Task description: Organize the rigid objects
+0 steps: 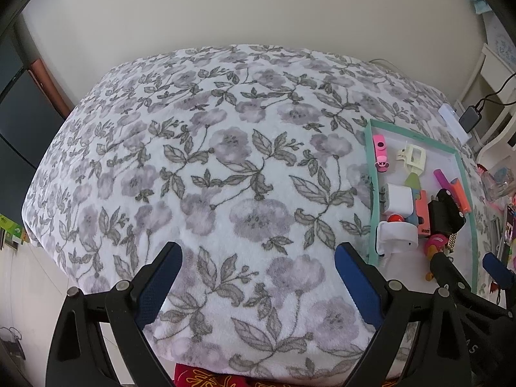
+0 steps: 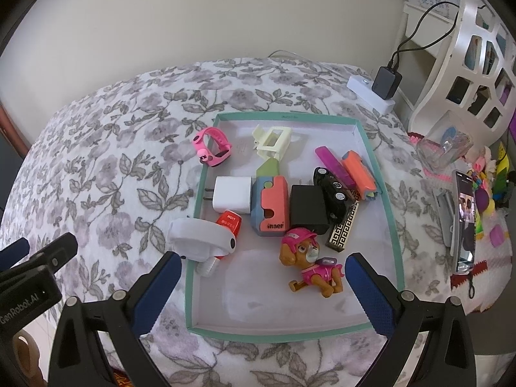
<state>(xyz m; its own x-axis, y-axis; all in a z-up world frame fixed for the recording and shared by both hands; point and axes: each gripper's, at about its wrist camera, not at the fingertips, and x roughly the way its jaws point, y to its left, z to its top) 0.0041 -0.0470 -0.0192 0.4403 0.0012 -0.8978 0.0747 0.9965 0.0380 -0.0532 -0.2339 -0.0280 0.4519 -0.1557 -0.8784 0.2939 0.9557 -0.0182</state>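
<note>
A shallow teal-rimmed box lid [image 2: 380, 174] [image 1: 370, 167] lies on the floral blanket and holds several small objects. In it are a toy dog in pink [image 2: 309, 259], a black charger [image 2: 308, 208], a white charger [image 2: 232, 195] [image 1: 398, 198], a coral and blue block [image 2: 272, 204], a black toy car [image 2: 332, 187], a pink watch [image 2: 213, 151] [image 1: 380, 151] and a cream clip [image 2: 271, 142]. A white band [image 2: 200, 237] hangs over the lid's left rim. My right gripper [image 2: 262, 285] is open just above the lid's near part, the dog between its fingers' line. My left gripper [image 1: 258, 275] is open over bare blanket, left of the lid.
A white power strip with a black adapter [image 2: 385, 82] sits behind the lid. A phone [image 2: 464, 222], a glass dish [image 2: 443, 150] and small colourful items crowd the right side by a white shelf [image 2: 477, 48]. The blanket [image 1: 209, 161] spreads wide to the left.
</note>
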